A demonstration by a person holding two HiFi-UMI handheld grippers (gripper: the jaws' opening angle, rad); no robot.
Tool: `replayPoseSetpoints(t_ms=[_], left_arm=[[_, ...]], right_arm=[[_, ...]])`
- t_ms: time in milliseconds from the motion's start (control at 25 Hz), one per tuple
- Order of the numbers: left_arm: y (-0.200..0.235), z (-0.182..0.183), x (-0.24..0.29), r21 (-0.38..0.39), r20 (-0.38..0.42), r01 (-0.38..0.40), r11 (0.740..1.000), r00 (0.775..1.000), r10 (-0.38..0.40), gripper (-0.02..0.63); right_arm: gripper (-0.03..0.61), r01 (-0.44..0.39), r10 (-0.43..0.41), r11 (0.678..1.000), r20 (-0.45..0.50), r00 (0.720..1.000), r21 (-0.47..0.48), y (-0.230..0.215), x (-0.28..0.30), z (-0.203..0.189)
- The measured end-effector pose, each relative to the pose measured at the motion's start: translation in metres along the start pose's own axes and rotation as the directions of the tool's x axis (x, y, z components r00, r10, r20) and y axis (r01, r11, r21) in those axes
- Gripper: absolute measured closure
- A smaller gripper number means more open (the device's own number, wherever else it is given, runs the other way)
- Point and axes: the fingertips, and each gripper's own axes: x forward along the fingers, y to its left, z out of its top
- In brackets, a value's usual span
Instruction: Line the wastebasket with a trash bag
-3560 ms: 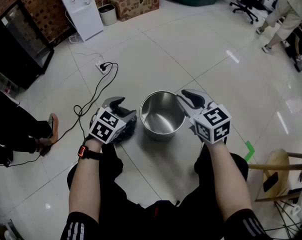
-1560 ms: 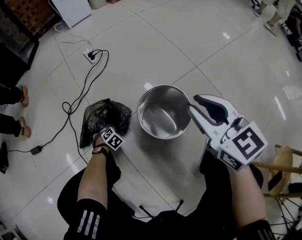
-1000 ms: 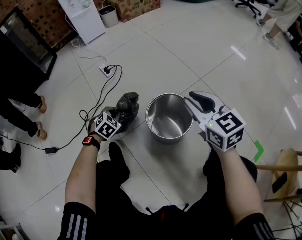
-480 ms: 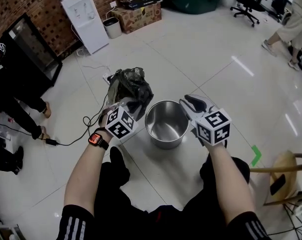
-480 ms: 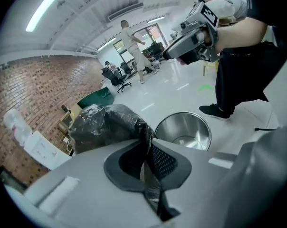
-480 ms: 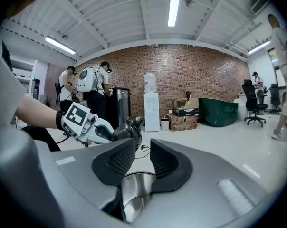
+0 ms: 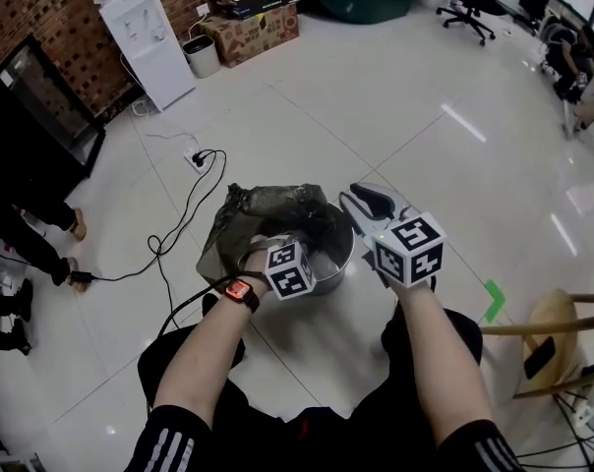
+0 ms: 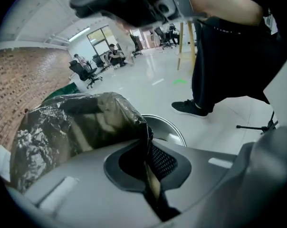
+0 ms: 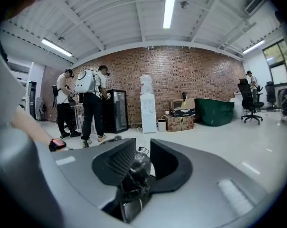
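Swinging across from the wastebasket's left side, the left gripper has lifted the trash bag off the floor and over the rim, its fingers clamped tight on a fold of film. Now the bag drapes over the wastebasket's left half, still bunched, so spreading its mouth looks next. As before, the right gripper waits at the wastebasket's right rim, fingers partly apart and seemingly pinching nothing.

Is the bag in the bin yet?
Not yet. Done: the left gripper is shut on the trash bag. In hand: the bag hangs over the wastebasket, right gripper open beside it. Left: open it, push it in, fold its edge over the rim.
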Motion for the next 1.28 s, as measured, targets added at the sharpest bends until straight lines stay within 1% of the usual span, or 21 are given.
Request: replayPoseSetpoints(t_ms=[120, 200, 280, 360, 440, 480, 520, 600, 680, 760, 800, 840, 880, 920, 960, 1080, 1160, 1280], left_arm=[[-0.015, -0.008, 0.034, -0.019, -0.058, 0.079, 0.997, 0.995, -0.080, 0.613], [-0.021, -0.008, 0.049, -0.043, -0.068, 0.108, 0.993, 0.991, -0.111, 0.613], [-0.026, -0.005, 0.059, -0.054, -0.066, 0.121, 0.991, 0.990, -0.124, 0.613], [-0.030, 0.000, 0.065, -0.052, -0.055, 0.128, 0.990, 0.990, -0.131, 0.613], [-0.036, 0.003, 0.066, -0.034, -0.051, 0.135, 0.990, 0.989, -0.137, 0.613], [-0.038, 0.005, 0.065, -0.024, -0.045, 0.135, 0.991, 0.990, -0.136, 0.613], [-0.039, 0.009, 0.065, -0.015, -0.038, 0.133, 0.991, 0.990, -0.134, 0.614], [-0.041, 0.016, 0.065, 0.001, -0.023, 0.130, 0.991, 0.991, -0.130, 0.611], [-0.041, 0.021, 0.066, 0.012, -0.015, 0.131, 0.991, 0.991, -0.131, 0.602], [-0.040, 0.020, 0.067, 0.006, -0.018, 0.132, 0.991, 0.991, -0.132, 0.568], [-0.040, 0.017, 0.066, -0.003, -0.021, 0.132, 0.991, 0.991, -0.132, 0.547], [-0.038, 0.014, 0.064, -0.011, -0.022, 0.129, 0.992, 0.991, -0.129, 0.529], [-0.035, 0.012, 0.059, -0.014, -0.022, 0.123, 0.992, 0.992, -0.124, 0.510], [-0.031, 0.011, 0.052, -0.012, -0.021, 0.116, 0.993, 0.993, -0.116, 0.492], [-0.027, 0.009, 0.043, -0.011, -0.021, 0.108, 0.994, 0.994, -0.108, 0.476], [-0.012, 0.009, 0.004, -0.038, 0.000, 0.063, 0.997, 0.998, -0.063, 0.476], [0.002, 0.011, -0.027, -0.075, 0.040, 0.013, 0.997, 0.999, -0.010, 0.476], [0.023, 0.014, -0.075, -0.182, 0.144, -0.035, 0.983, 0.988, 0.062, 0.476]], right_arm=[[0.472, -0.010, 0.010, 1.000, 0.001, 1.000, 0.001, 0.002, 0.002, 0.003], [0.472, -0.029, 0.029, 1.000, -0.004, 1.000, 0.001, 0.003, 0.004, 0.003], [0.472, -0.066, 0.066, 0.998, -0.021, 0.998, -0.006, 0.002, 0.006, 0.000], [0.472, -0.112, 0.110, 0.993, -0.050, 0.993, -0.037, -0.004, 0.015, -0.009], [0.456, -0.168, 0.154, 0.980, -0.122, 0.981, -0.109, -0.009, 0.033, -0.028], [0.436, -0.205, 0.180, 0.969, -0.172, 0.968, -0.137, -0.009, 0.044, -0.042], [0.407, -0.246, 0.211, 0.959, -0.224, 0.951, -0.143, -0.007, 0.054, -0.060], [0.355, -0.310, 0.260, 0.944, -0.324, 0.910, -0.113, -0.002, 0.073, -0.097], [0.351, -0.334, 0.260, 0.935, -0.413, 0.873, -0.118, 0.002, 0.090, -0.128], [0.354, -0.341, 0.227, 0.928, -0.494, 0.839, -0.153, 0.003, 0.104, -0.155], [0.371, -0.340, 0.211, 0.927, -0.528, 0.823, -0.160, 0.002, 0.108, -0.169], [0.401, -0.336, 0.196, 0.928, -0.555, 0.808, -0.161, -0.001, 0.111, -0.183], [0.441, -0.331, 0.186, 0.931, -0.575, 0.797, -0.157, -0.004, 0.113, -0.195], [0.467, -0.329, 0.184, 0.933, -0.591, 0.786, -0.147, -0.005, 0.114, -0.205], [0.471, -0.332, 0.188, 0.933, -0.605, 0.774, -0.135, -0.005, 0.114, -0.213], [0.471, -0.355, 0.199, 0.927, -0.641, 0.741, -0.123, -0.004, 0.115, -0.235], [0.471, -0.350, 0.186, 0.928, -0.655, 0.733, -0.129, -0.006, 0.117, -0.244], [0.471, -0.358, 0.174, 0.923, -0.672, 0.720, -0.144, -0.006, 0.120, -0.256]])
